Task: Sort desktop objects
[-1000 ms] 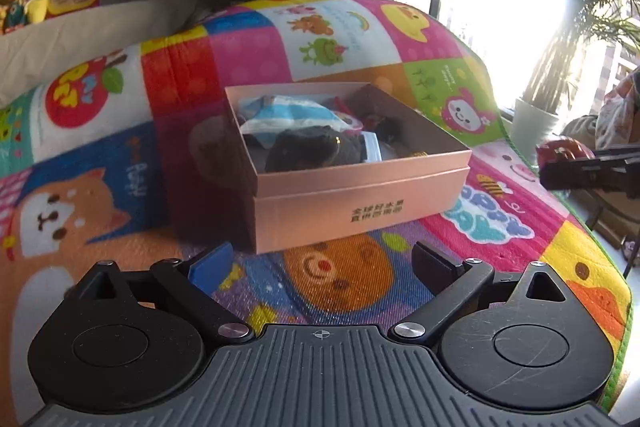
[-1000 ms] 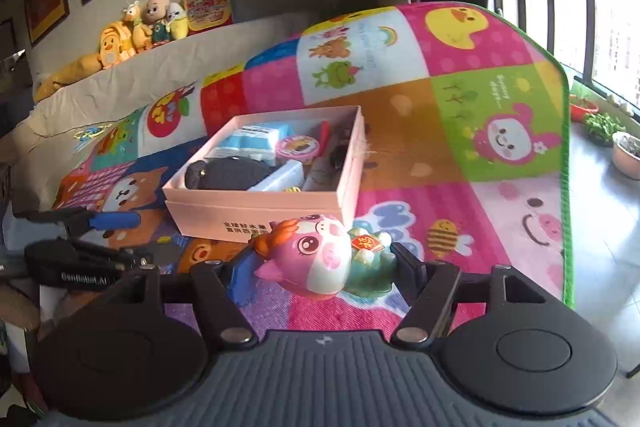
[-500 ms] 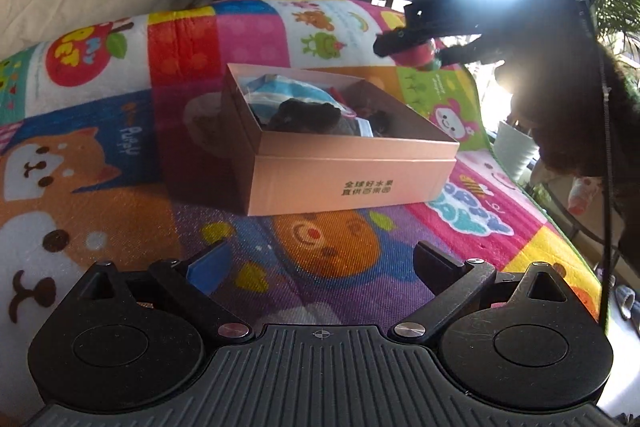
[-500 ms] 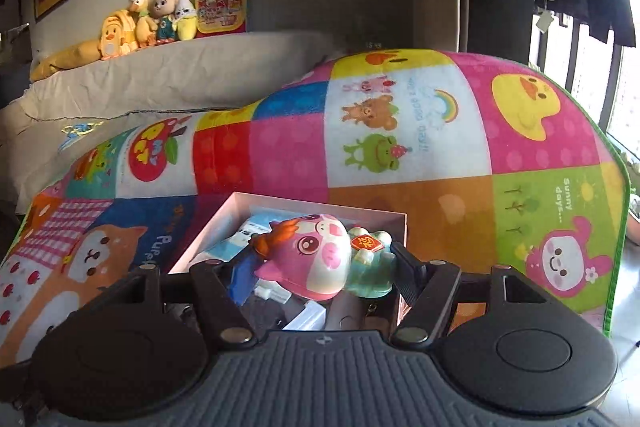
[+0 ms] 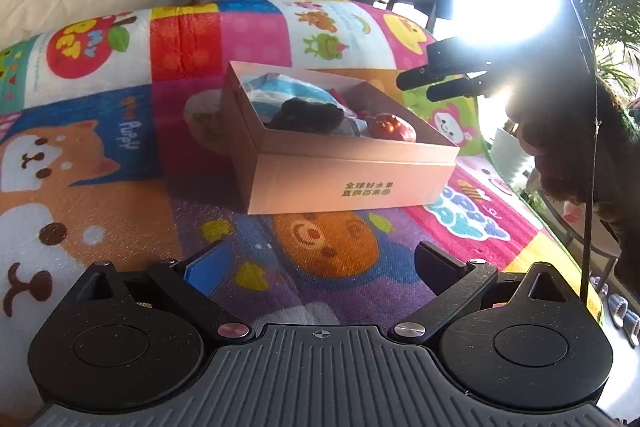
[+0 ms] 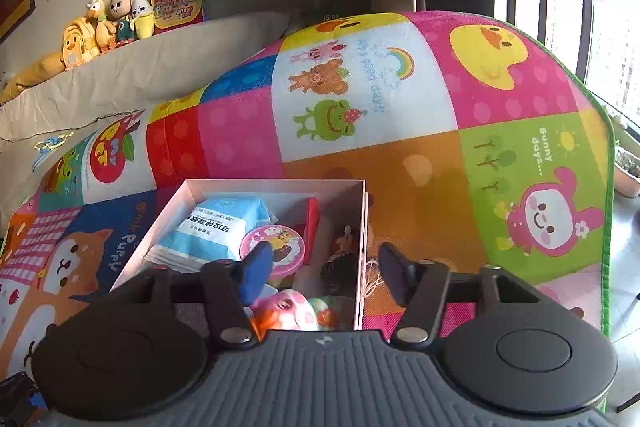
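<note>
Right hand-held gripper [image 6: 320,267] empty, jaws closing just above the toy [image 6: 296,311] in the box [image 6: 276,183]; left hand-held gripper [image 5: 320,267] open, idle; a careless pull-back might catch the box's near wall.

Left wrist view: you look low across the play mat [image 5: 100,155], tilted down, at the pink box [image 5: 344,179] at 12 o'clock, a little way off.
Right wrist view: you hang close above that box [image 6: 168,211], looking down into it toward the sofa back [image 6: 160,63] at 11 o'clock.
Shared: box, mat, plush toys [image 6: 108,19].
</note>
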### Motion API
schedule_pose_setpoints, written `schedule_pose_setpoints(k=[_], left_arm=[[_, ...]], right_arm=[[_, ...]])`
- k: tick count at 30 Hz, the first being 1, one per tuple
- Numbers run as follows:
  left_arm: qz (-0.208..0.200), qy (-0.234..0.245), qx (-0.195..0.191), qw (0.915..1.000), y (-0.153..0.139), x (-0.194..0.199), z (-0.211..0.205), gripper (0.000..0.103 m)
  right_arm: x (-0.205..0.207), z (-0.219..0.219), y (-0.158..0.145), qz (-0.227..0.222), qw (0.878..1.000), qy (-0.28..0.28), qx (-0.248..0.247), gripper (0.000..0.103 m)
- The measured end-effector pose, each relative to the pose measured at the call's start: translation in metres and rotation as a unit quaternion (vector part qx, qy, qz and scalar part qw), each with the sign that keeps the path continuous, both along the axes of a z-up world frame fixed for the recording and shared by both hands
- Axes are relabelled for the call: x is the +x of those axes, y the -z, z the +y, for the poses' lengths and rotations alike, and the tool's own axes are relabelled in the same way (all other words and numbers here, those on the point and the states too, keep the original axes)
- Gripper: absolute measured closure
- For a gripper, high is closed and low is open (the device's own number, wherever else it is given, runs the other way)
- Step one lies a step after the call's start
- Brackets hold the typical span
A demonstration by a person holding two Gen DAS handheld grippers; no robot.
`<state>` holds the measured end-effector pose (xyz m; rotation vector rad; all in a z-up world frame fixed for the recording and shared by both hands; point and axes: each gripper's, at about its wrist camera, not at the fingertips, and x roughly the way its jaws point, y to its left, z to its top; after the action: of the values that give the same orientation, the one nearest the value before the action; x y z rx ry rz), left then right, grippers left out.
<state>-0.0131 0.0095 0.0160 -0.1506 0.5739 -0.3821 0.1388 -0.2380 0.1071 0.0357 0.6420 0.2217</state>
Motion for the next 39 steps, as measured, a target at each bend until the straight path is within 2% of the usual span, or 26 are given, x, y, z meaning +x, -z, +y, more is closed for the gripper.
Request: schedule_pose_setpoints(k=[1,2,6,9,12,13,14,15,16,17,20,23,27,28,30,32,39], left_arm=[[0.0,0.0,0.001,1.0,0.0,0.0,0.0,0.002],[0.0,-0.001,0.002,1.0,0.0,0.0,0.0,0.002],[0.001,-0.003,0.008,1.0,0.0,0.0,-0.002,0.002],[0.003,-0.007,0.012,0.9999,0.0,0.0,-0.002,0.001],[0.008,-0.016,0.02,0.9996,0.001,0.001,-0.003,0.001],[0.01,-0.02,0.024,0.9995,0.001,0.002,-0.004,0.0],[0.013,-0.025,0.028,0.9992,0.001,0.002,-0.005,0.0],[0.016,-0.032,0.034,0.9988,0.001,0.002,-0.006,0.0],[0.02,-0.04,0.039,0.9982,0.002,0.003,-0.007,0.0],[0.026,-0.048,0.044,0.9975,0.003,0.004,-0.008,0.0],[0.045,-0.067,0.066,0.9945,0.006,0.007,-0.012,0.0],[0.033,-0.092,0.097,0.9905,0.004,0.008,-0.018,0.0],[0.005,-0.104,0.136,0.9852,0.001,0.014,-0.028,0.0],[0.007,-0.102,0.144,0.9843,0.004,0.017,-0.03,0.0],[0.04,-0.101,0.162,0.9808,0.01,0.028,-0.036,0.0],[0.048,-0.111,0.143,0.9823,0.011,0.034,-0.033,0.0],[0.047,-0.116,0.147,0.9812,0.012,0.036,-0.035,0.0]], right_arm=[[-0.001,0.0,0.003,0.008,1.0,-0.003,0.006,0.06],[-0.002,0.0,0.006,0.015,1.0,-0.011,0.011,0.062],[-0.011,0.007,0.027,0.055,0.997,-0.046,0.018,0.062],[-0.024,0.004,0.03,0.046,0.998,-0.038,0.012,0.062],[-0.049,-0.008,0.023,0.016,0.999,-0.033,0.032,0.061],[-0.059,-0.011,0.022,0.006,0.999,-0.033,0.033,0.055],[-0.069,-0.012,0.022,-0.002,0.999,-0.029,0.029,0.038],[-0.081,-0.013,0.025,-0.011,0.999,-0.023,0.022,0.028],[-0.093,-0.013,0.028,-0.017,1.0,-0.02,0.012,0.011],[-0.102,-0.012,0.033,-0.019,1.0,-0.017,0.004,0.0],[-0.12,-0.009,0.054,0.006,1.0,-0.013,-0.012,0.0],[-0.121,-0.005,0.076,0.042,0.999,-0.003,-0.014,0.0],[-0.113,0.01,0.094,0.053,0.996,0.012,-0.075,0.0],[-0.112,0.009,0.093,0.048,0.996,0.01,-0.071,0.0],[-0.107,0.008,0.096,0.046,0.997,0.003,-0.065,0.0],[-0.103,0.005,0.097,0.041,0.998,0.017,-0.05,0.0],[-0.103,0.008,0.101,0.021,0.998,0.041,-0.047,0.0]])
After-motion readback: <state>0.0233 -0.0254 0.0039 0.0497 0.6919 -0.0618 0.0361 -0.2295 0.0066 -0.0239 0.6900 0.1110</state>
